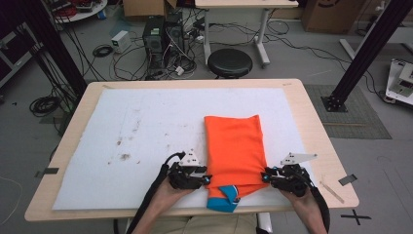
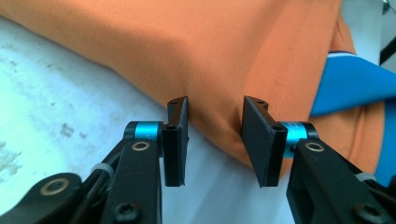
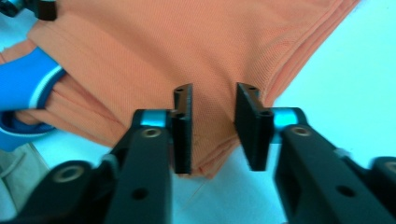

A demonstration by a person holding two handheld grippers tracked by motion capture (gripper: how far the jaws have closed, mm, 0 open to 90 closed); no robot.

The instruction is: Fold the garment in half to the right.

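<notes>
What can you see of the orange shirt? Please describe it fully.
The orange shirt is knit cloth with blue trim, folded into a long rectangle lying flat on the white mat. Its blue collar end reaches the table's near edge. The left gripper and right gripper, both open, sit at its near corners.

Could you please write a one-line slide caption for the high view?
Two open hand-held grippers, left gripper and right gripper, flank the near end of a folded orange shirt on a white mat.
</notes>
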